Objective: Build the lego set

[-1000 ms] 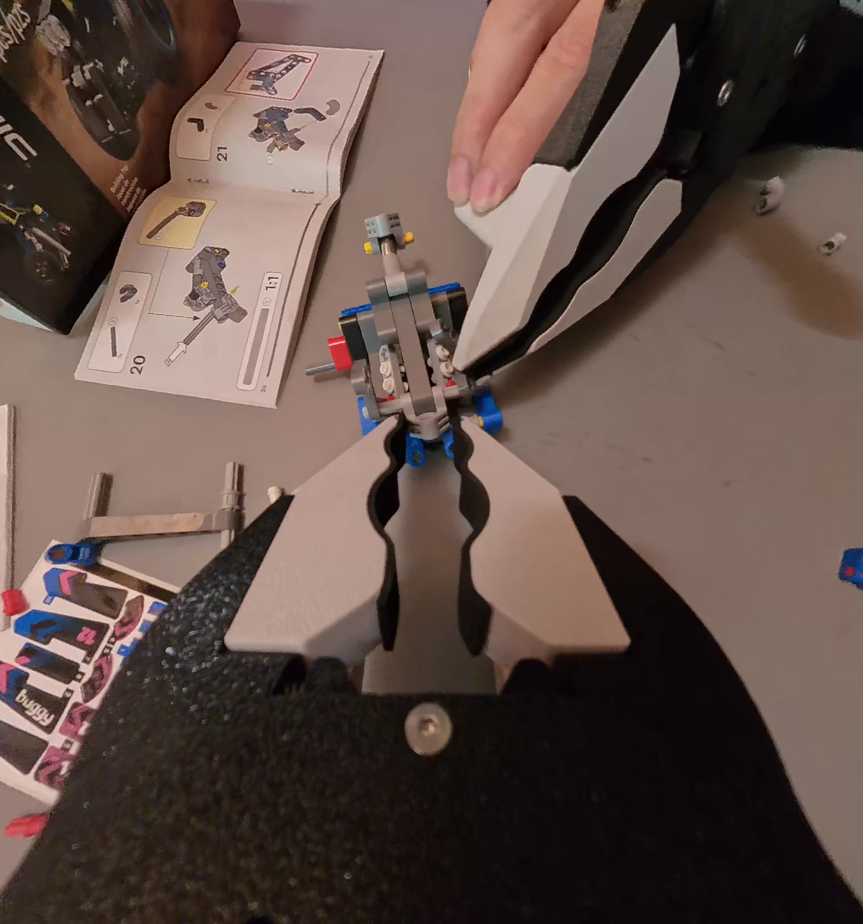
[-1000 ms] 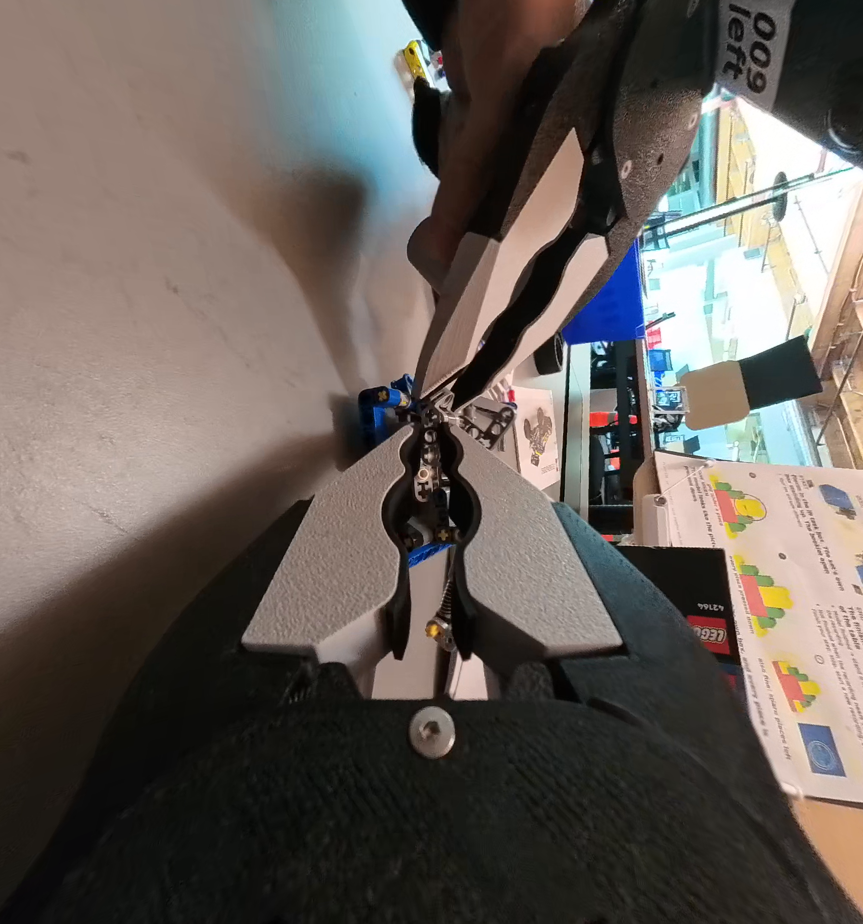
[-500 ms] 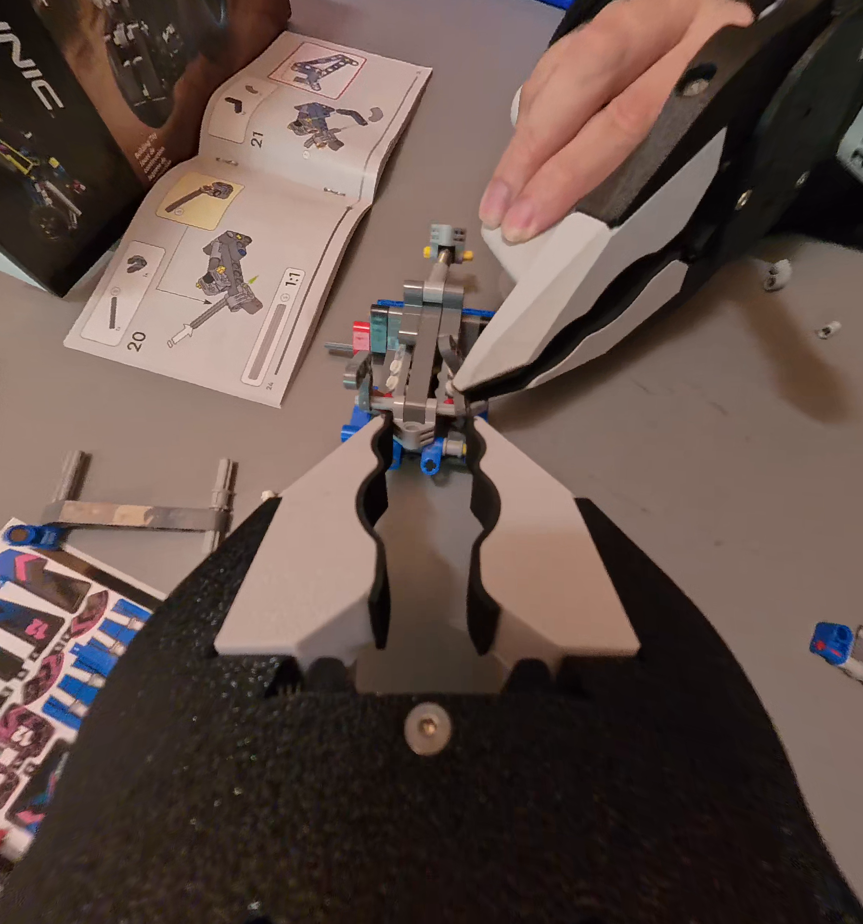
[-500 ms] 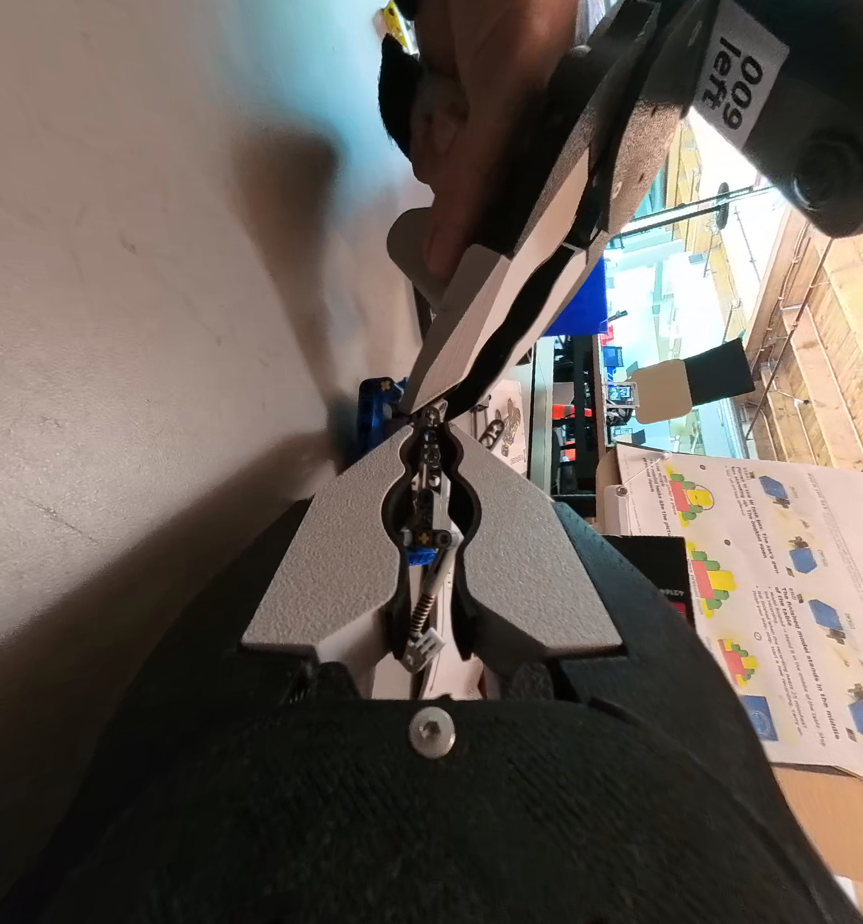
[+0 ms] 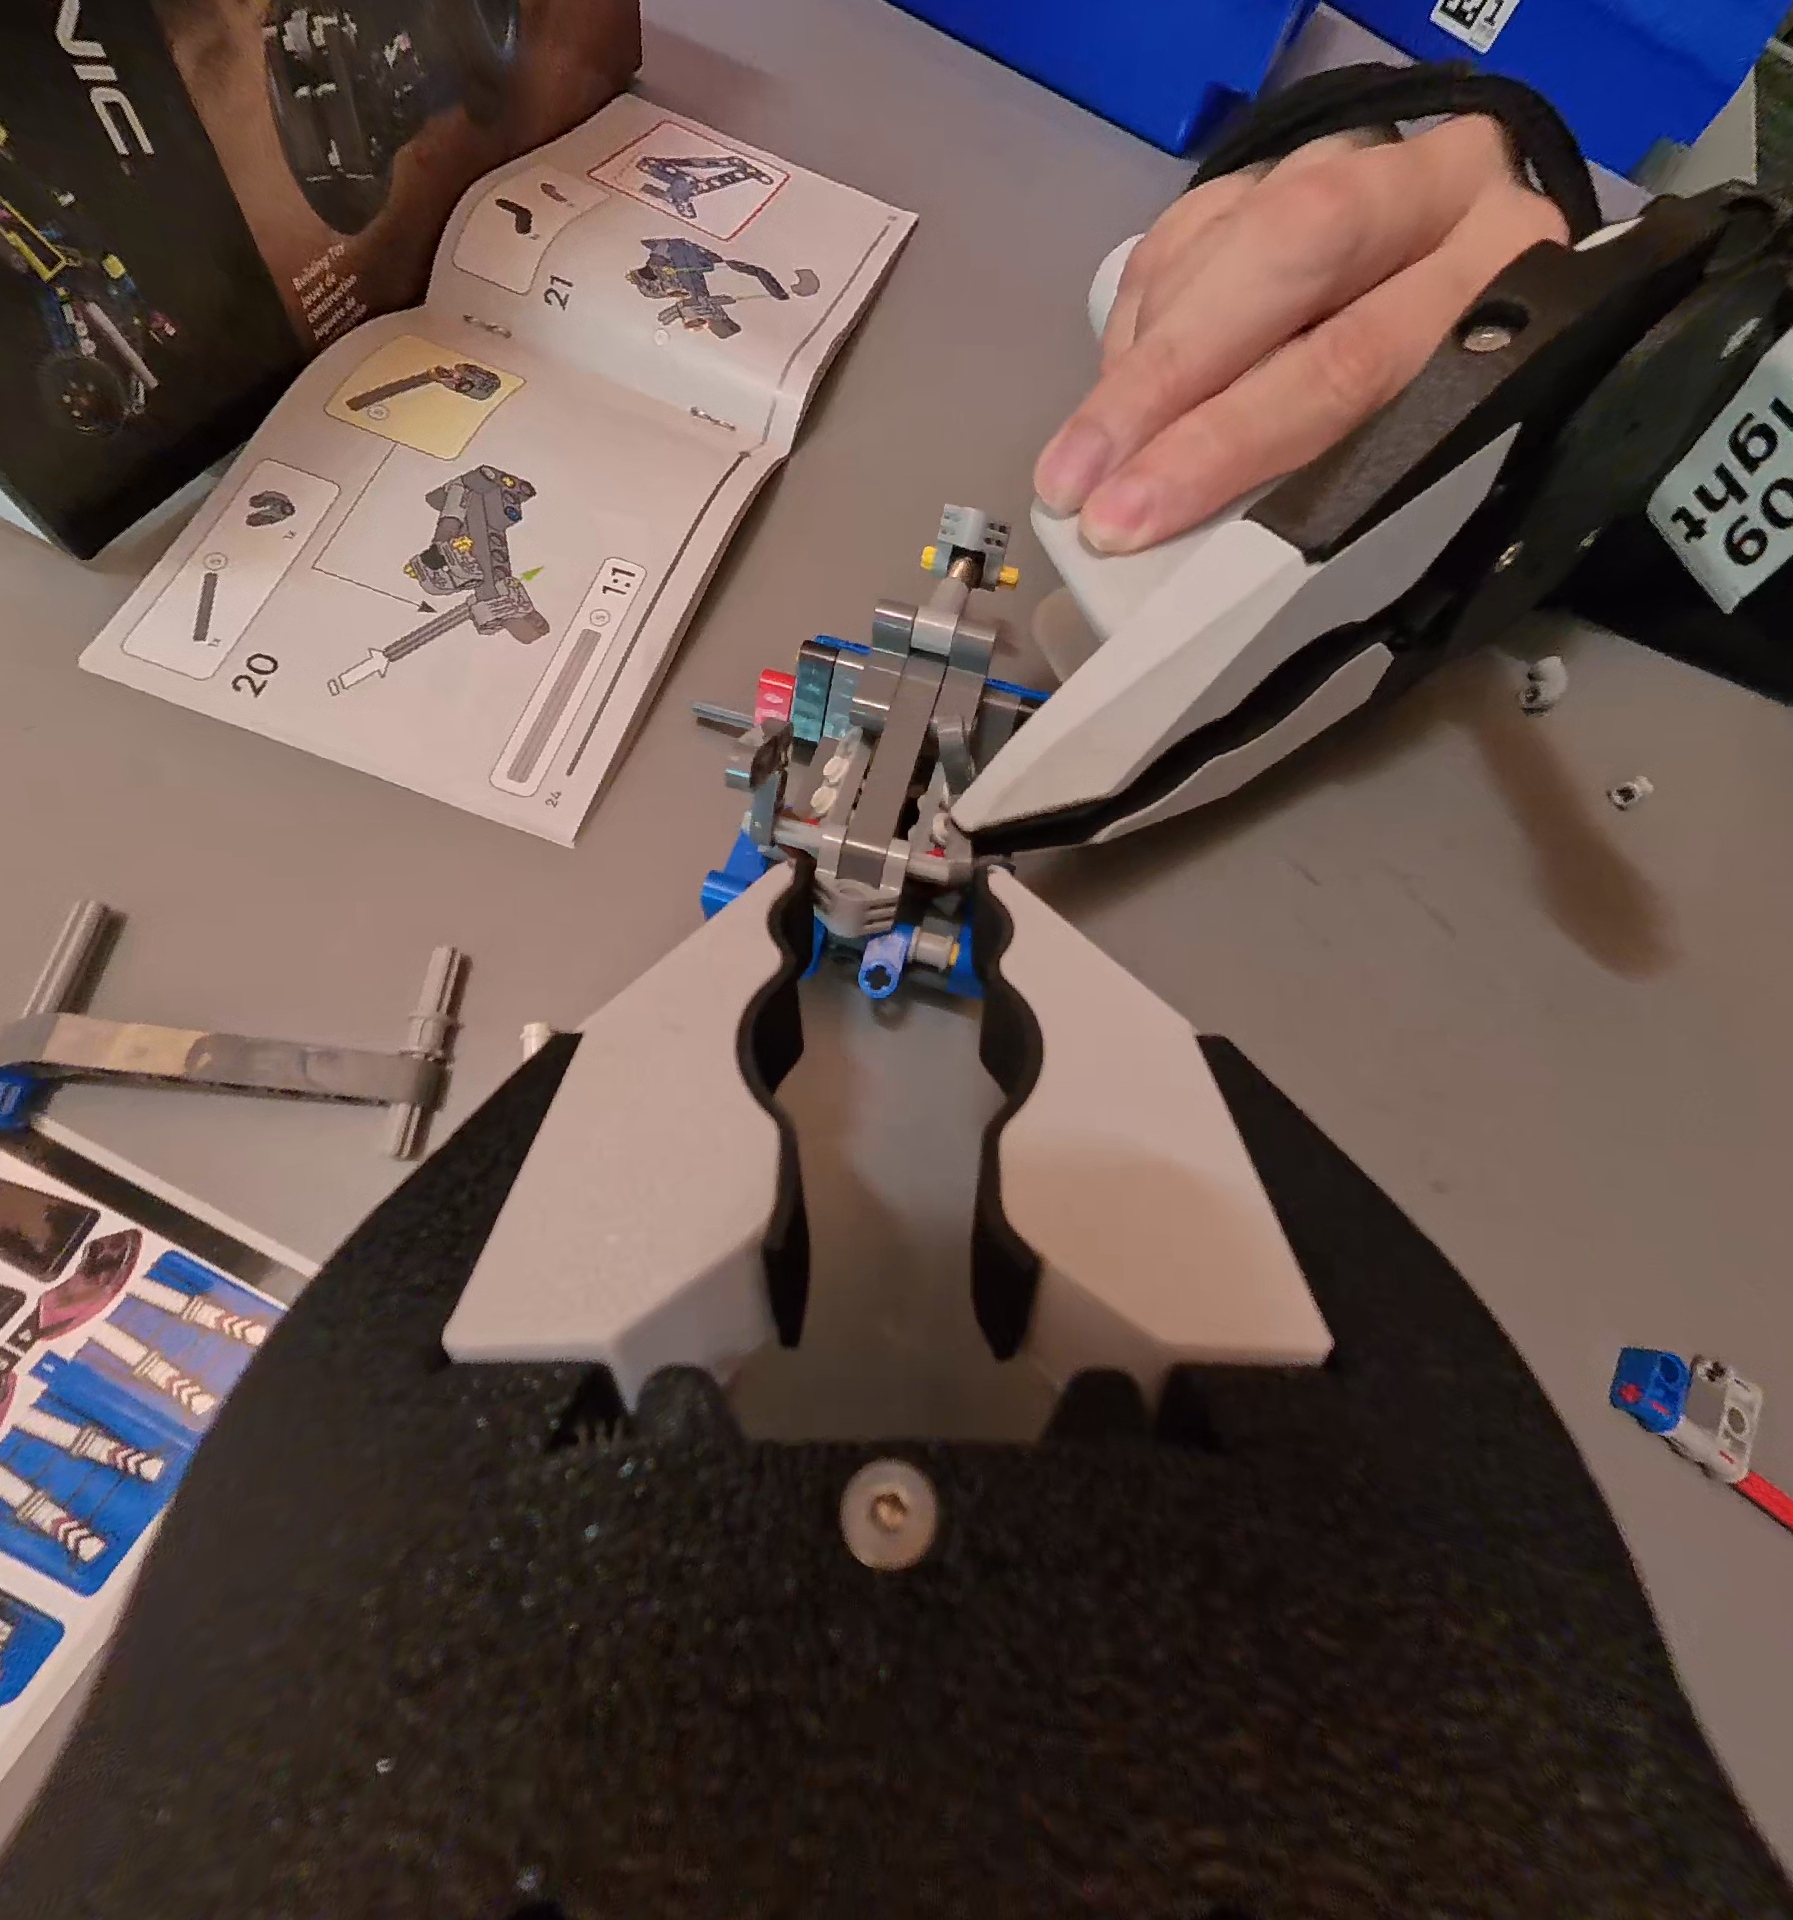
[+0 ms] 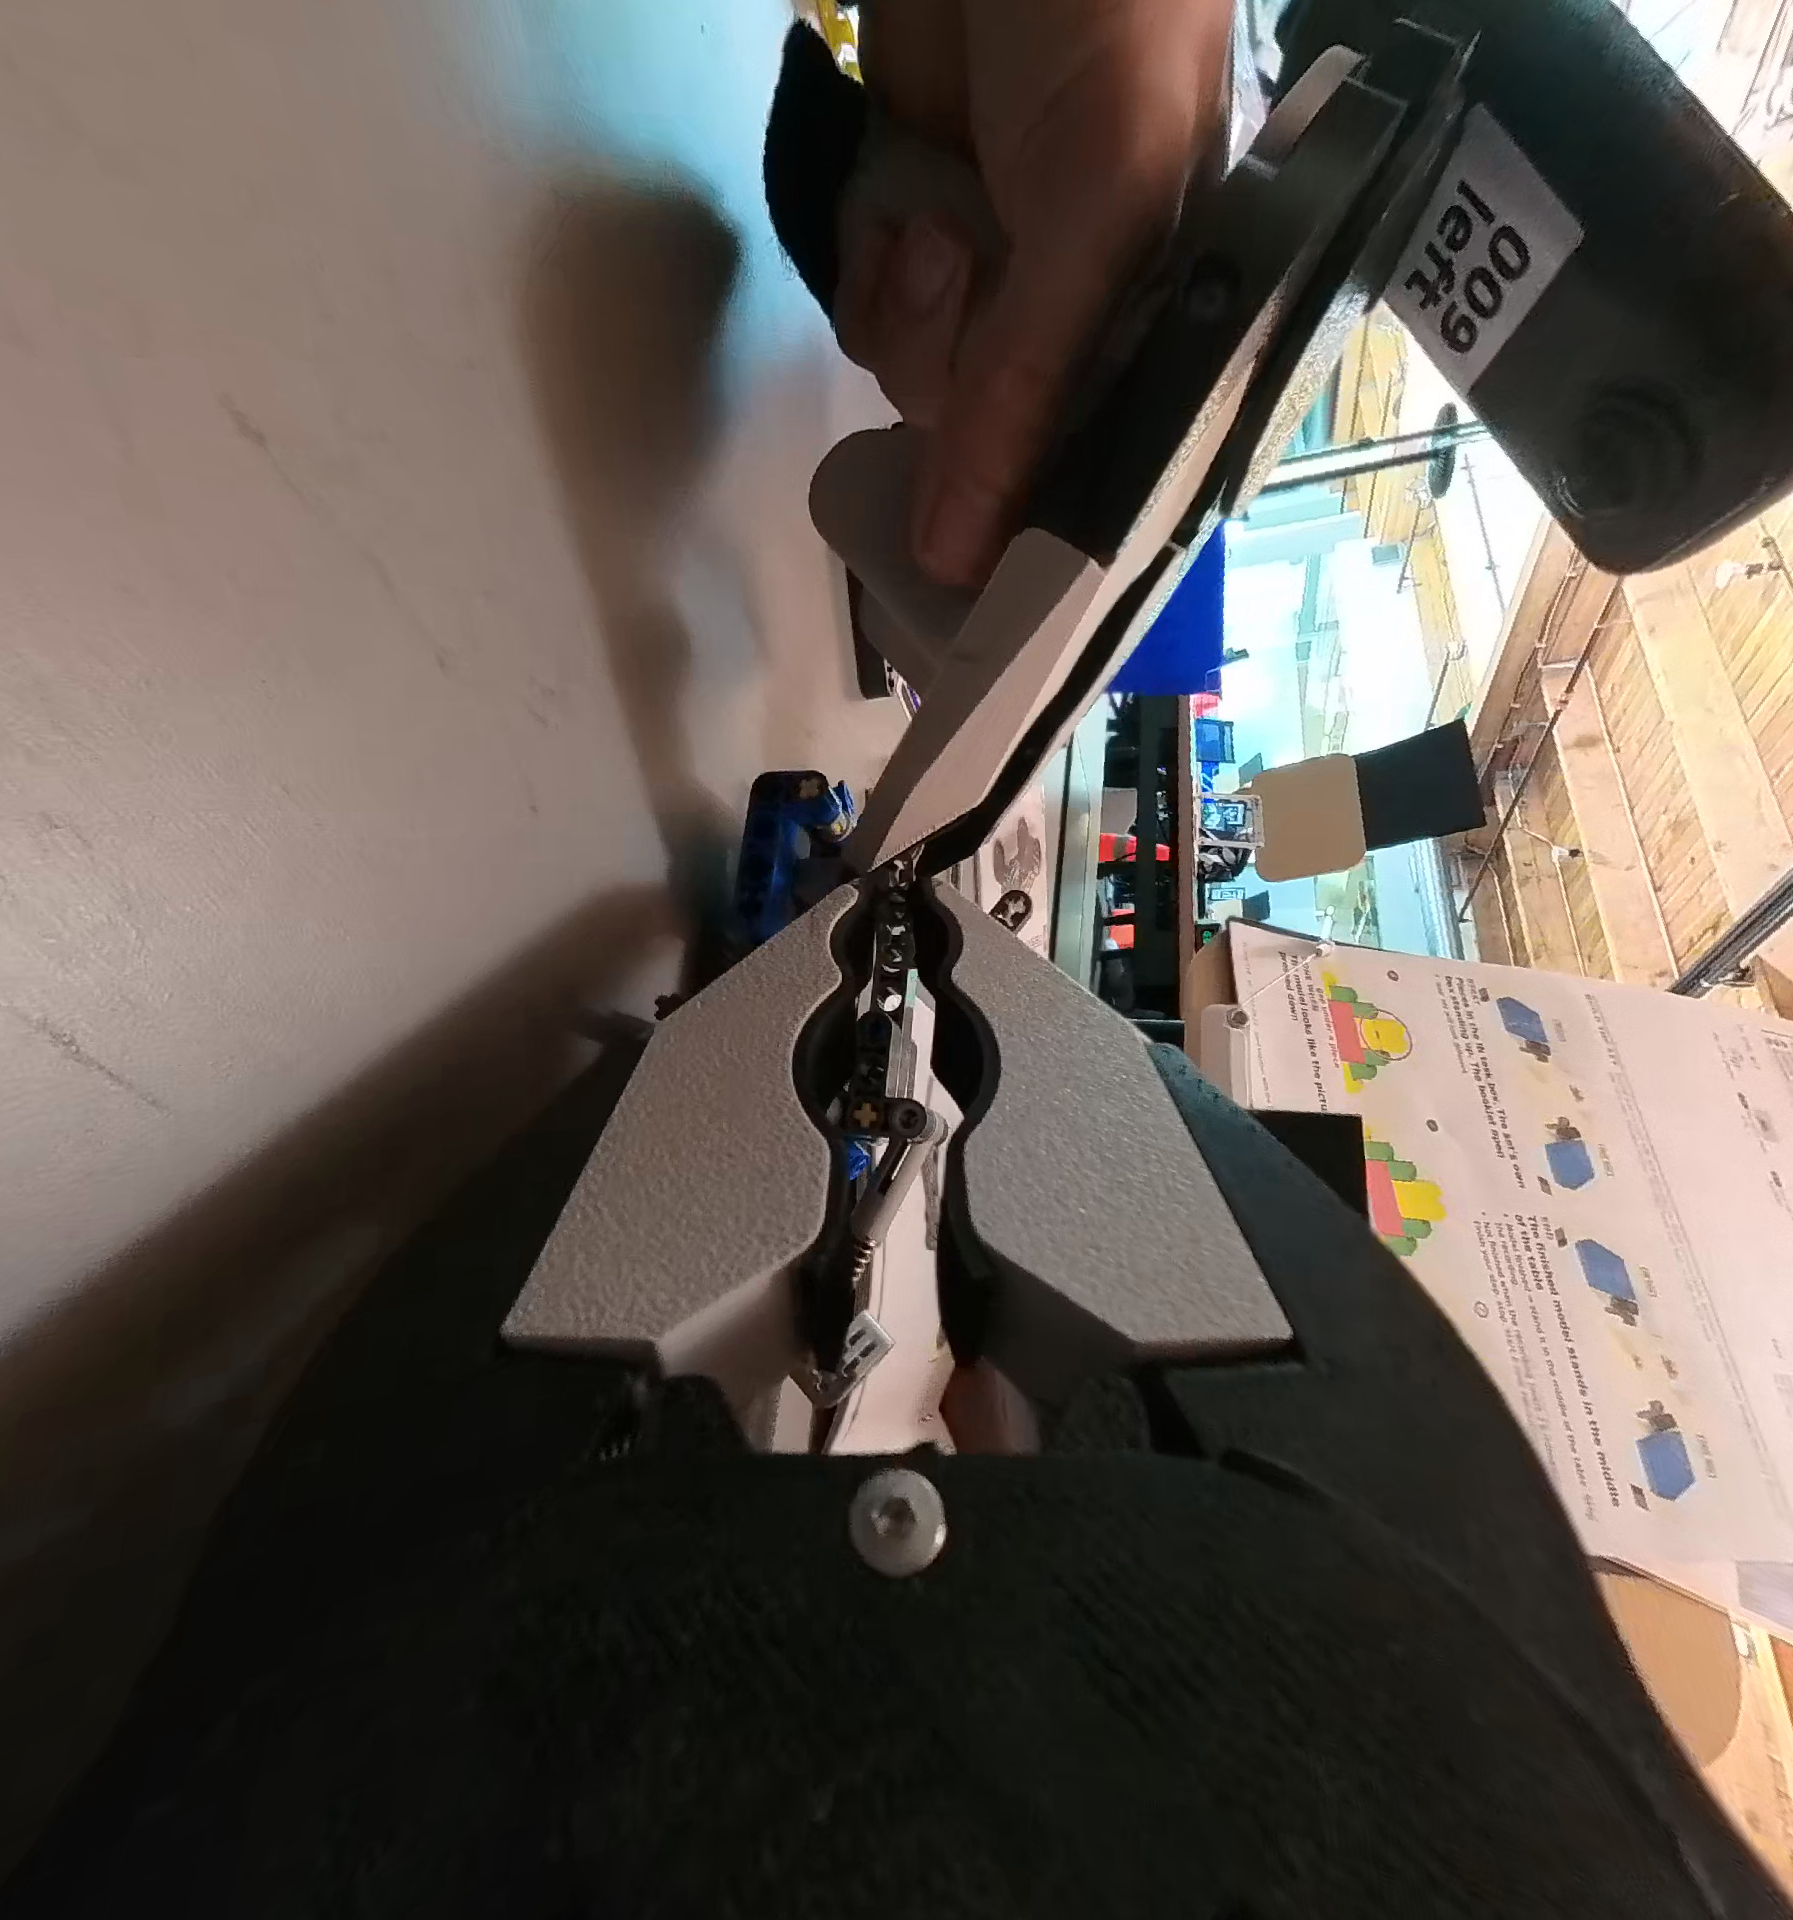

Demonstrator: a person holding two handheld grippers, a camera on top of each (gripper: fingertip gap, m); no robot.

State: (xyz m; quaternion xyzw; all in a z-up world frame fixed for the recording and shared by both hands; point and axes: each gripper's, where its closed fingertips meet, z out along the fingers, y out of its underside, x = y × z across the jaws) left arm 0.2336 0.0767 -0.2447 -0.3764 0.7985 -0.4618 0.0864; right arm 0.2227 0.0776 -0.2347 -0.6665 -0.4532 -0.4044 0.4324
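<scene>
Brick model, grey and blue, sits on the grey table beside an open instruction booklet. I see my left gripper straddling its near end, fingertips against the grey crossbar. My right gripper is clamped on the model's dark beam, coming in from the side.

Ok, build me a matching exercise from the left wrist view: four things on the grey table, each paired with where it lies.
Things:
1. open paper instruction booklet
2. colourful sticker sheet
3. grey and blue brick model
4. small blue, white and red brick piece

Places:
A. lower right
B. centre, at the left gripper's fingertips
C. upper left, beside the dark box
D. lower left edge

Pairs: 1-C, 2-D, 3-B, 4-A
</scene>
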